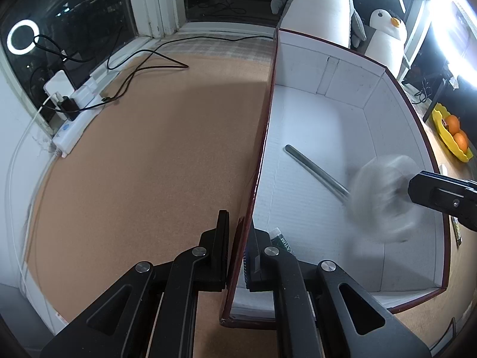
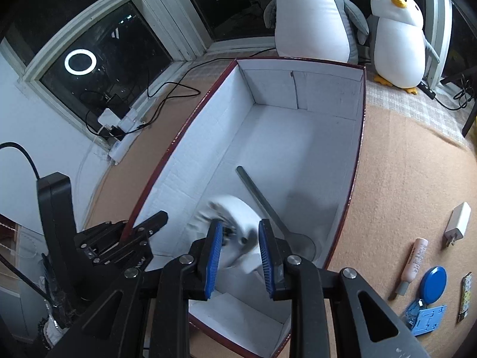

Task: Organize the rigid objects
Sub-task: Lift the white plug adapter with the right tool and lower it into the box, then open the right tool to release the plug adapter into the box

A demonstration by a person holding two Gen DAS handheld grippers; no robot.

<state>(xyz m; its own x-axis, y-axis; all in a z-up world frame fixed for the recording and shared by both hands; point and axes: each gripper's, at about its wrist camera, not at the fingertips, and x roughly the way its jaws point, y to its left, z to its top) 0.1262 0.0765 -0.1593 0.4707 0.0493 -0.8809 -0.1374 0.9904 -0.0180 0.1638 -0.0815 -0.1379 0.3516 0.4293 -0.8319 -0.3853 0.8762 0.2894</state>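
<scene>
A: Where is there room inside the box (image 2: pixel 301 137)?
B: Its far half is bare white floor. Nearer, a metal spoon (image 2: pixel 262 200) lies slantwise and a blurred white roll (image 2: pixel 235 217) sits between the right hand-held gripper (image 2: pixel 241 238) pads.
A: The left wall?
B: The left hand-held gripper (image 1: pixel 238 256) clamps it; the cork surface (image 1: pixel 149 155) beyond lies open.

Cork-topped table (image 2: pixel 402 179) carries box (image 2: pixel 359 137), charger (image 2: pixel 457 223), tube (image 2: pixel 413 264), blue disc (image 2: pixel 433 285)
</scene>
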